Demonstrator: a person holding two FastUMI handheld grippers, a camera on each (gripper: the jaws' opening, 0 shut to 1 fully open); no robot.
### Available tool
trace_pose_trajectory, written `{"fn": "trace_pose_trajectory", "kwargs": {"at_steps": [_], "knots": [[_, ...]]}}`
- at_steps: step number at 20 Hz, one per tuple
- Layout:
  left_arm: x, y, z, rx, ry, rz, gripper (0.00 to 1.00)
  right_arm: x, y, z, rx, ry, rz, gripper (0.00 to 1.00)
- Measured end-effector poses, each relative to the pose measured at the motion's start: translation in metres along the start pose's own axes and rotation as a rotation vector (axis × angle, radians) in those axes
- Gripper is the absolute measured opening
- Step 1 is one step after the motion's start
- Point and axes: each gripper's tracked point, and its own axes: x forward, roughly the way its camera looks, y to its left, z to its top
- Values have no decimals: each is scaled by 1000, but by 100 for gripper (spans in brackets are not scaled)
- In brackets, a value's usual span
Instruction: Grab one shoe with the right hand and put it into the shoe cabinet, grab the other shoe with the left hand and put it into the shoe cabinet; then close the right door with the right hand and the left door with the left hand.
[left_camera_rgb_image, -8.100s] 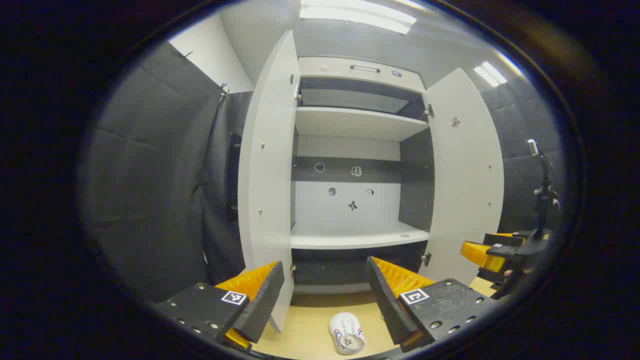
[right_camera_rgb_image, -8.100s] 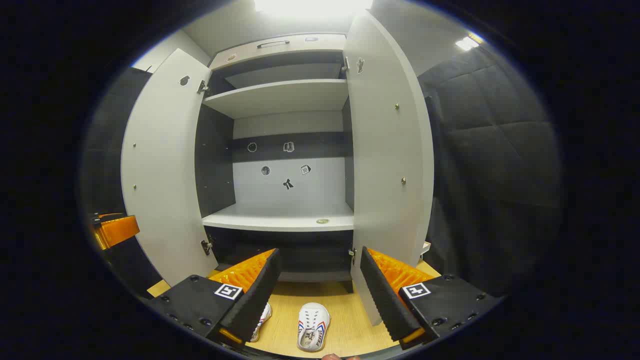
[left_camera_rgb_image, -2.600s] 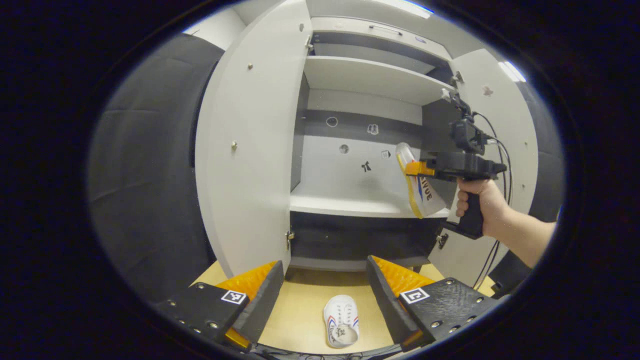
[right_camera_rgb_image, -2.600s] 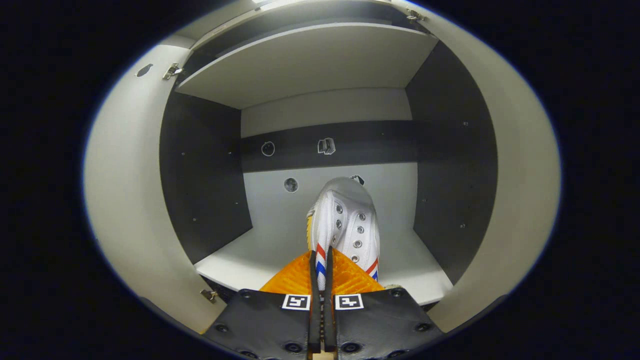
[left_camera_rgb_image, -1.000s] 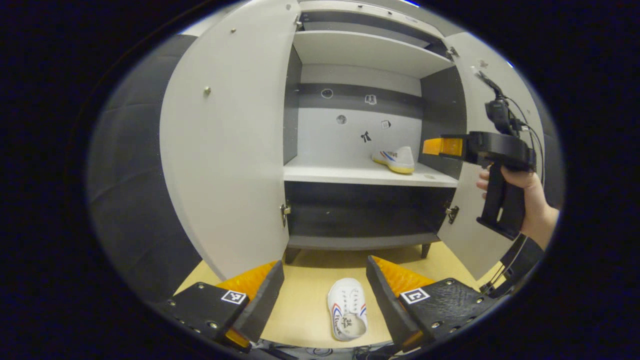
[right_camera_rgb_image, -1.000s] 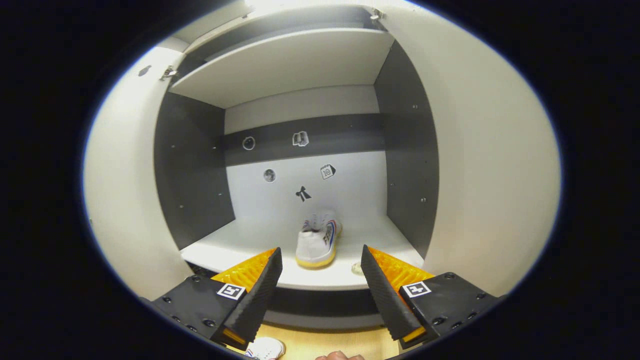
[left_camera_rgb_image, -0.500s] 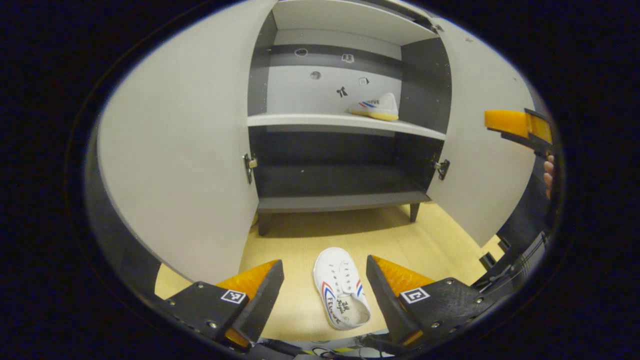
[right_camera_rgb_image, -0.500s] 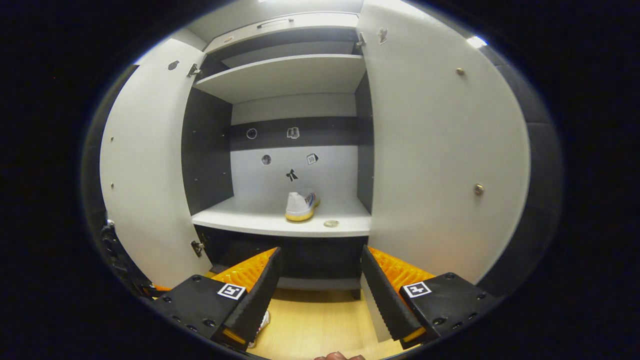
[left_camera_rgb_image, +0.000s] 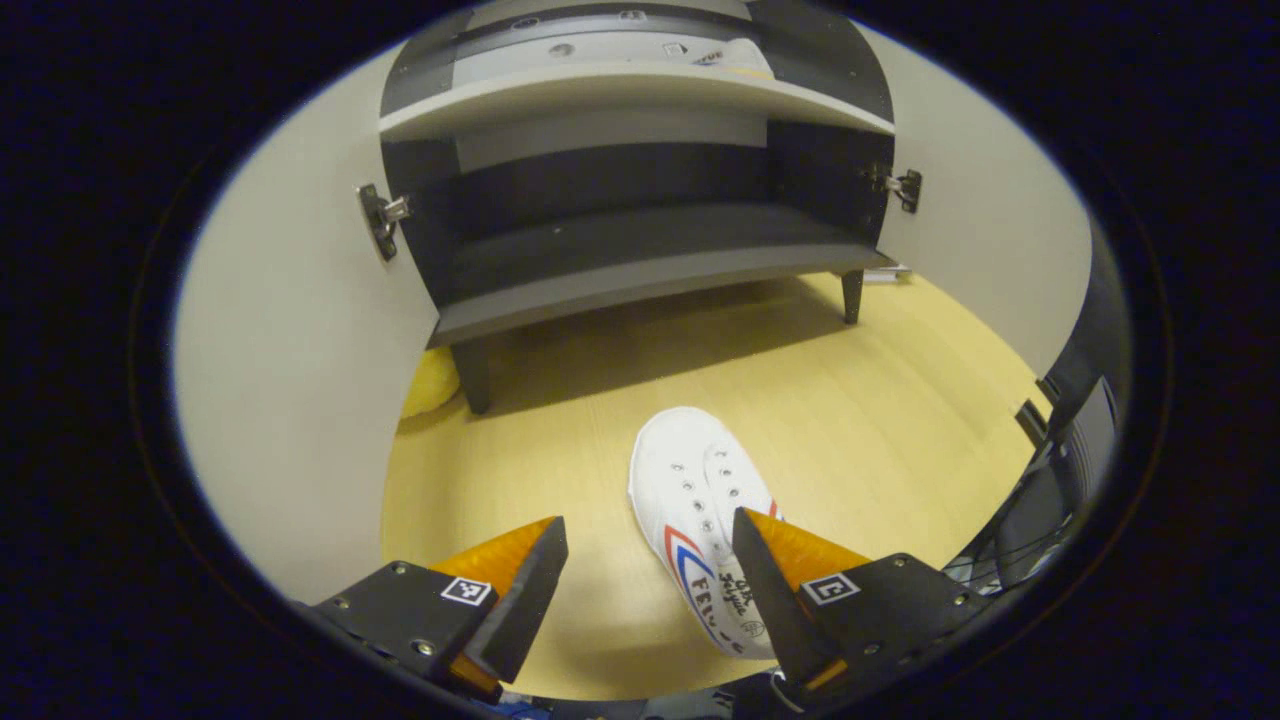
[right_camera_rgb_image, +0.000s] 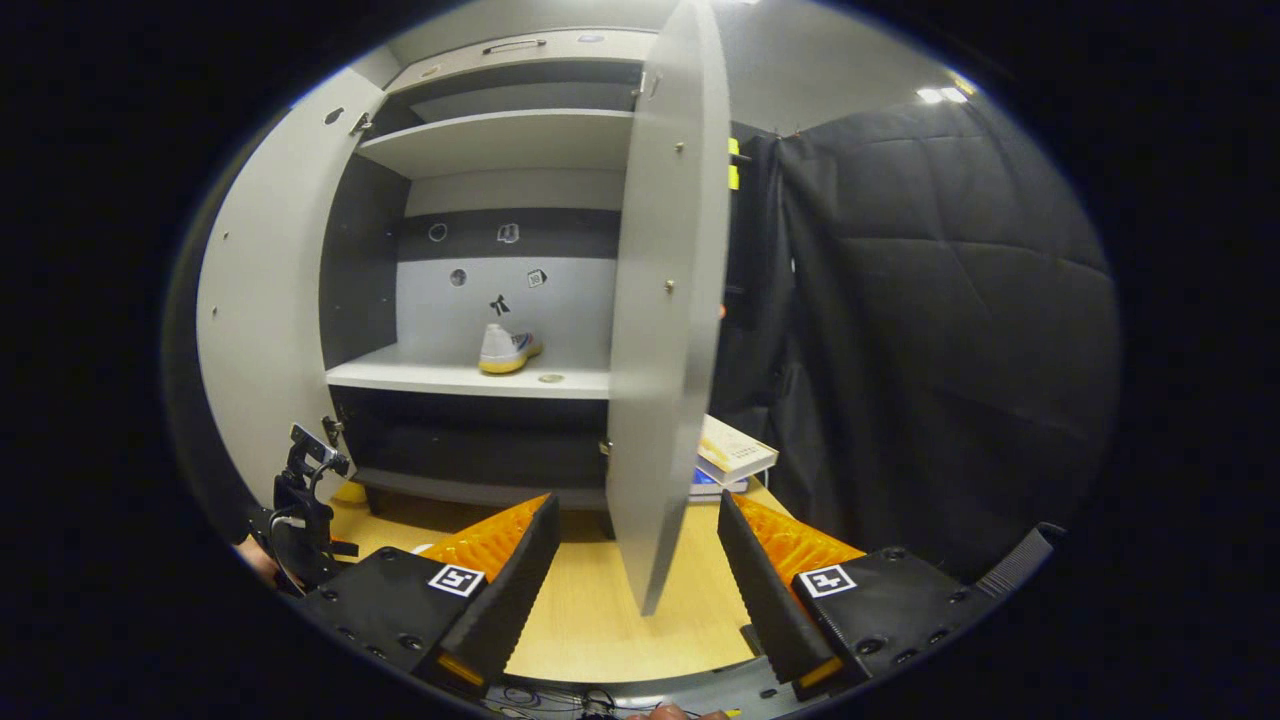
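Note:
A white shoe (left_camera_rgb_image: 695, 490) with red and blue stripes lies on the wooden floor, toe toward the cabinet. My left gripper (left_camera_rgb_image: 645, 590) hangs open just above it, the heel end partly behind one fingertip (left_camera_rgb_image: 765, 570). The other white shoe (right_camera_rgb_image: 508, 350) stands on the cabinet's middle shelf (right_camera_rgb_image: 440, 378). My right gripper (right_camera_rgb_image: 635, 590) is open and holds nothing, back from the cabinet, facing the edge of the open right door (right_camera_rgb_image: 665, 300). The left door (right_camera_rgb_image: 265, 300) also stands open. The left gripper's body (right_camera_rgb_image: 300, 505) shows low at the left in the right gripper view.
The cabinet's dark bottom shelf (left_camera_rgb_image: 640, 270) sits on short legs above the floor. A yellow object (left_camera_rgb_image: 432, 380) lies under its left corner. Books (right_camera_rgb_image: 735, 455) are stacked on the floor behind the right door. A black curtain (right_camera_rgb_image: 950, 330) hangs to the right.
My left gripper has dropped and tilted down toward the floor shoe, which now sits close between its fingers. My right gripper has drawn back and shifted right, off the shelf.

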Motion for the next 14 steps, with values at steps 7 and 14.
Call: {"fn": "trace_pose_trajectory", "kwargs": {"at_steps": [7,14], "knots": [[24,-7,-24,-41,110,-70,100,-34,-41,-16,2,37,-120,98],[31,-24,-41,-219,211,-141,55,-50,-78,-15,57,56,-251,97]]}}
